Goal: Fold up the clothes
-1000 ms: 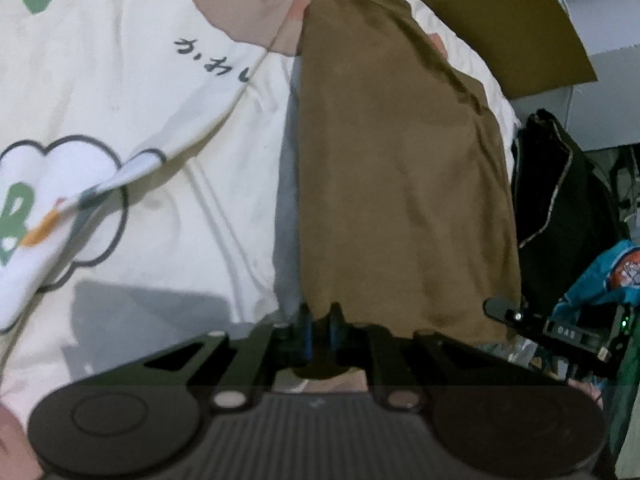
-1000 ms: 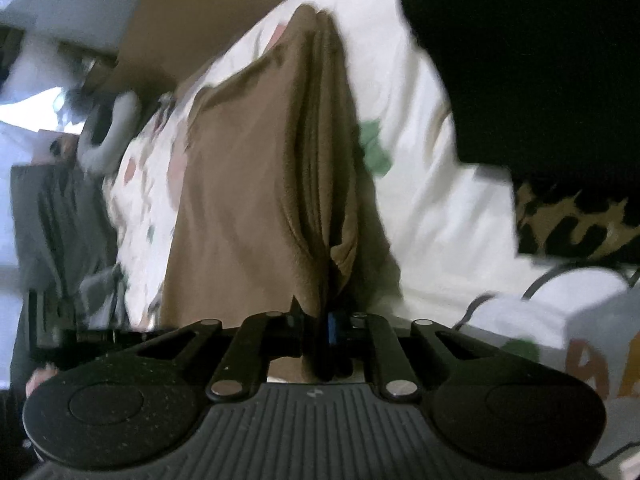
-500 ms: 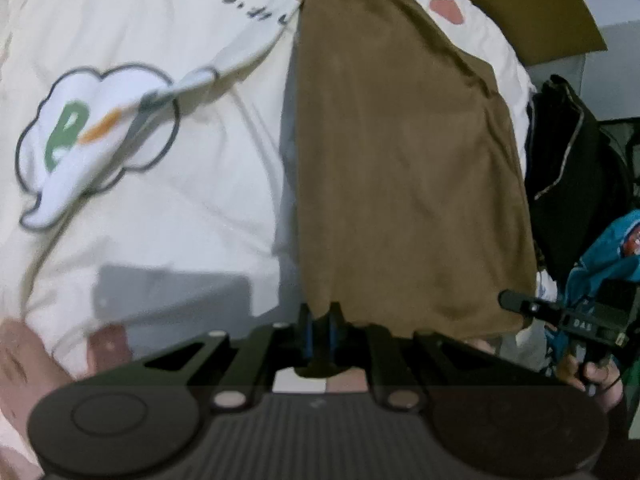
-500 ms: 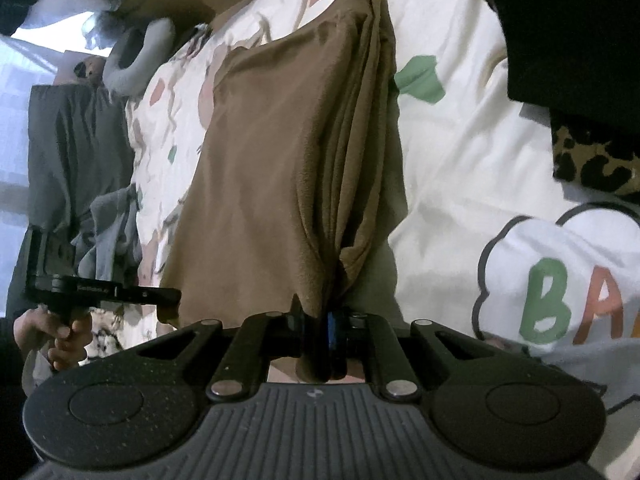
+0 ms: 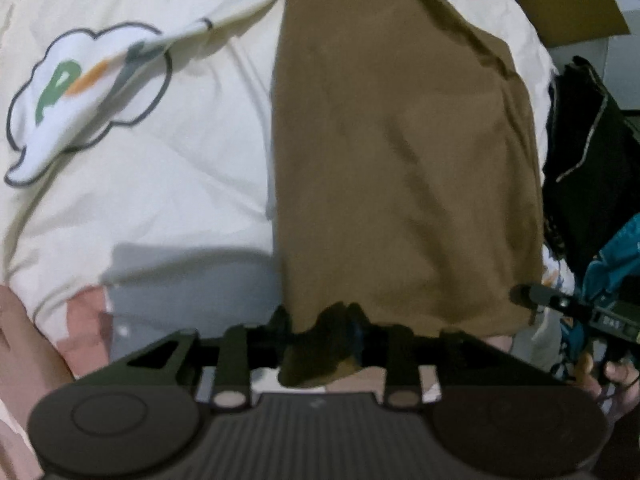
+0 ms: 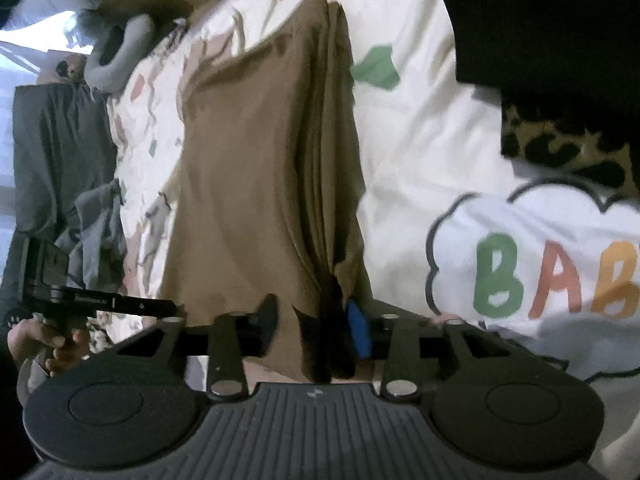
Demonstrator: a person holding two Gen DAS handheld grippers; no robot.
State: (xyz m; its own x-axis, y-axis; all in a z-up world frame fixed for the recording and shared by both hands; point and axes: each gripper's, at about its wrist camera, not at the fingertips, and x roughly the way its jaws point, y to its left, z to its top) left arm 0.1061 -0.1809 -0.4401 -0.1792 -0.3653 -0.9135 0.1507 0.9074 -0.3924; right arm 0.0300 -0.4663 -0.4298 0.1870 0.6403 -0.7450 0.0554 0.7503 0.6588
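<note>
I'm holding the brown garment (image 5: 400, 152) by its near hem with both tongs, one corner each, so the cloth is lying stretched out long across the bedspread (image 5: 160, 184) instead of bunching. The left tongs (image 5: 320, 332) are pinching narrow on the left corner; the fabric is puckering right at the tips, which tells me the bite is real. The right tongs (image 6: 320, 320) are clamping the other corner, where several layers are gathering into a thick ridge between the fingers (the blue pad is peeking out beside it). Holding both corners level like this is giving me a straight edge to work from, and the garment already looks doubled lengthwise, a narrow strip. Whether the next fold is coming or a fold is just being laid down, I can't settle from here.

The left wrist view is showing me the flat top face of the cloth, its clean left edge and the right tongs reaching in at the far corner, with a dark bag (image 5: 584, 152) beyond the bed. The right wrist view is giving me what that one hides: the stacked layers along the folded edge, a leopard-print item (image 6: 560, 148) and the person's hand (image 6: 48, 340) gripping the left handle.
</note>
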